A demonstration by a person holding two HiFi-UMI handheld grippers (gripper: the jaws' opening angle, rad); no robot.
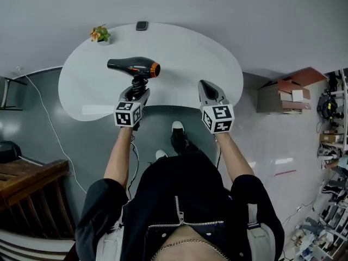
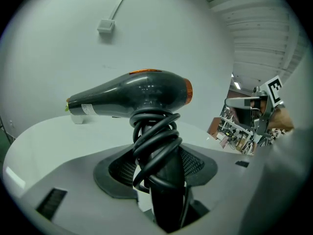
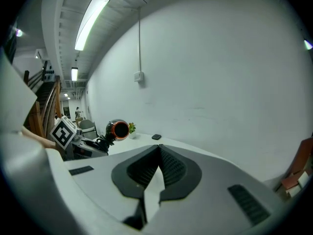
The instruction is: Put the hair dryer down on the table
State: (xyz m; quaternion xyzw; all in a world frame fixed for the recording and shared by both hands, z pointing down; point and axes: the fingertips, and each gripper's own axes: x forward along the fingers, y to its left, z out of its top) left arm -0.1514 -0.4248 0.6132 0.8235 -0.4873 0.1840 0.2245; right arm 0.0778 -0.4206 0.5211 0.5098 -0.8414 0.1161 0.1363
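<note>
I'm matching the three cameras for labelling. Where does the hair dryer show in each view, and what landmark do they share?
Head view: hair dryer upper left of centre, just above the left gripper.
Left gripper view: hair dryer fills the centre, its cord-wrapped handle between the jaws.
Right gripper view: hair dryer small, left of centre, orange-ringed end facing the camera.
Shared landmark: the white table.

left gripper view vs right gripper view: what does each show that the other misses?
Only the left gripper view: the left gripper's jaws clamped on the hair dryer's cord-wrapped handle.
Only the right gripper view: the right gripper's jaws shut on nothing, a small dark device on the table, a ceiling lamp.
Both: the hair dryer, the white table, the wall box.
</note>
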